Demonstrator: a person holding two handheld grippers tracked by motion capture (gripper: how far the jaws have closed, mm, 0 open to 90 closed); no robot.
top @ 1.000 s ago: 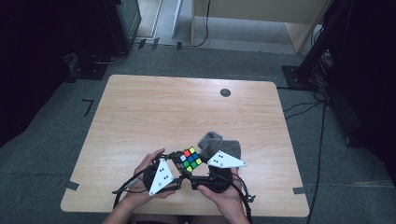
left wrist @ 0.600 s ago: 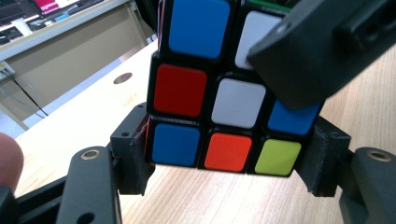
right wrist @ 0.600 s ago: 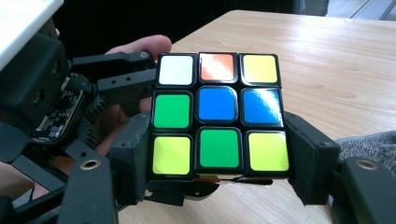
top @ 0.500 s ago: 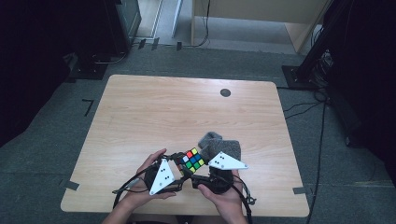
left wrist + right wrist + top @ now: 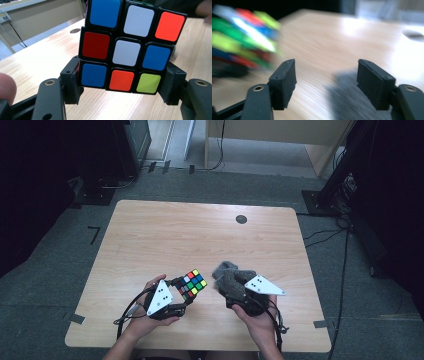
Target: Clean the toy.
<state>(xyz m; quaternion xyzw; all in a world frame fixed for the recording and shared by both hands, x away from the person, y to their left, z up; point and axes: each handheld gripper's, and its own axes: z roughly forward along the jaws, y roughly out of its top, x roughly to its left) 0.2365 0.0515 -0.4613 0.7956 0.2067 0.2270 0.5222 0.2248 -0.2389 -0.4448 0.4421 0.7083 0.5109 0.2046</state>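
Note:
A scrambled Rubik's cube (image 5: 192, 284) is held just above the wooden table (image 5: 200, 240) near its front edge. My left gripper (image 5: 187, 291) is shut on it. In the left gripper view the cube (image 5: 127, 47) sits between both black pads (image 5: 72, 85) of the left gripper (image 5: 122, 87), its blue, white, red and orange stickers facing the camera. To the right, my right gripper (image 5: 239, 291) is open over a grey fuzzy cloth (image 5: 227, 275). Its jaws have just been closing a little. In the right gripper view nothing lies between the jaws of the right gripper (image 5: 327, 80); the cube (image 5: 242, 37) is a blur at the left.
A dark round hole (image 5: 241, 219) is set in the table near its far edge. Black stands and cables (image 5: 345, 195) lie on the grey floor around the table. A person's hands (image 5: 260, 327) reach in from the front edge.
The two hands have drawn apart. The left gripper carried the cube a little to the left, and the right gripper moved right, away from the cube.

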